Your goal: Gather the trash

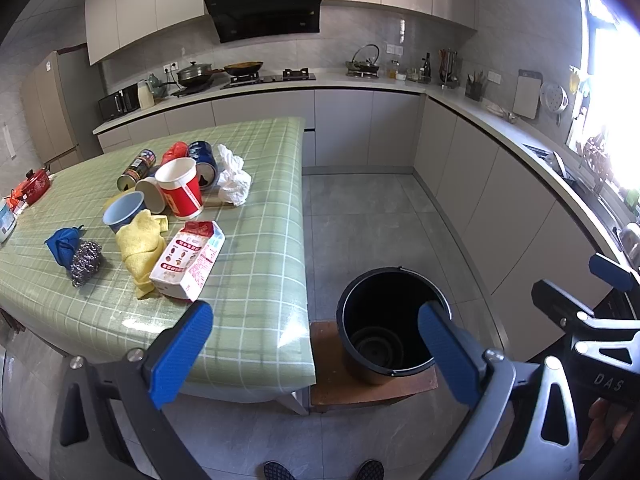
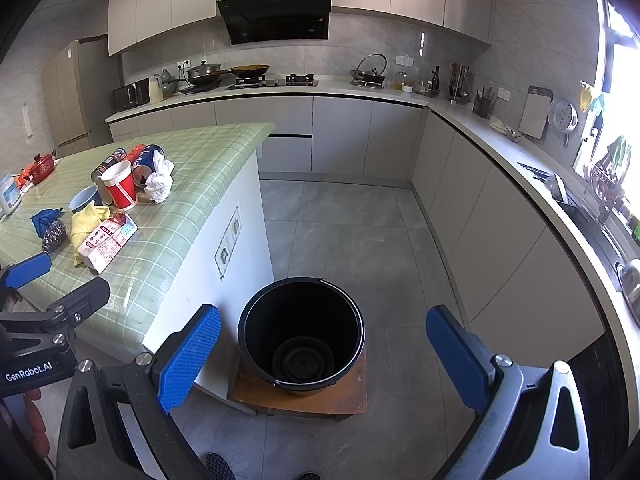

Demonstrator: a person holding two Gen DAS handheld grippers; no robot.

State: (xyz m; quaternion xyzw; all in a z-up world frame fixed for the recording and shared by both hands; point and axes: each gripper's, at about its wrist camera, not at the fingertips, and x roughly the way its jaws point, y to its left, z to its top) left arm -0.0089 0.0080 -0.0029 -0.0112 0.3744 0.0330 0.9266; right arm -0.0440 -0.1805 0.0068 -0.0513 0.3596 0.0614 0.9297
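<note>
While both grippers hang in the air short of the bench (image 1: 256, 240), nothing is in either one. The left gripper (image 1: 316, 344) has its blue fingers (image 1: 182, 354) spread wide apart, empty, with the bench edge and the bucket showing between them. The right gripper (image 2: 324, 354) is the same story, fingers (image 2: 190, 356) wide apart, framing the black bucket (image 2: 300, 332) squarely from above.

That bucket sits on a low wooden stool (image 2: 344, 398) on the floor, just beside the end of the bench, and looks empty inside.

Up on the green checked cloth, the trash is bunched together: a pink and white carton (image 1: 188, 260) lying on its side nearest the edge, a red and white paper cup (image 1: 180, 186) upright behind it, a light blue cup (image 1: 122, 210) tipped over, cans (image 1: 138, 168) lying down, and crumpled white tissue (image 1: 234, 178) just to the right of them. A yellow cloth (image 1: 140, 246) touches the carton, with a steel scourer (image 1: 86, 262) and a blue cloth (image 1: 64, 240) further left.
</note>
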